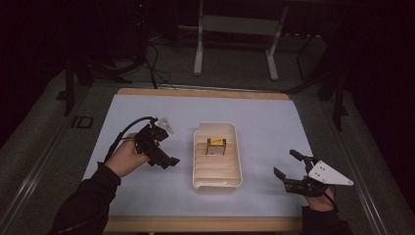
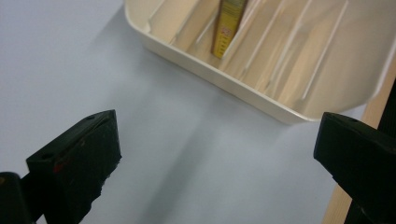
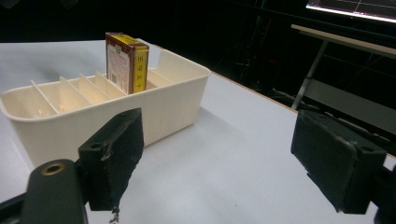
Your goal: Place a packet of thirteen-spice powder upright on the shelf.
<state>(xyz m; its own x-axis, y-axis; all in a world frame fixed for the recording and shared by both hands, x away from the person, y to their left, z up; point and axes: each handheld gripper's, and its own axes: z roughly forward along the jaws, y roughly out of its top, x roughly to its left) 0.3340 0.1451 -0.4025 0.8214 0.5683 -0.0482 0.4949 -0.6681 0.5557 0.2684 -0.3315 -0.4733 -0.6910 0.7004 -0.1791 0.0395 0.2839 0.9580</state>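
A dark room surrounds the pale blue table mat (image 1: 147,193); a cream slotted tray (image 1: 234,147) sits centred, left gripper (image 1: 164,159) at nine o'clock, right gripper (image 1: 288,171) at four, both spread wide and empty.

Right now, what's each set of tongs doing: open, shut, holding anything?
Left tongs: open, holding nothing, beside the tray.
Right tongs: open, holding nothing.
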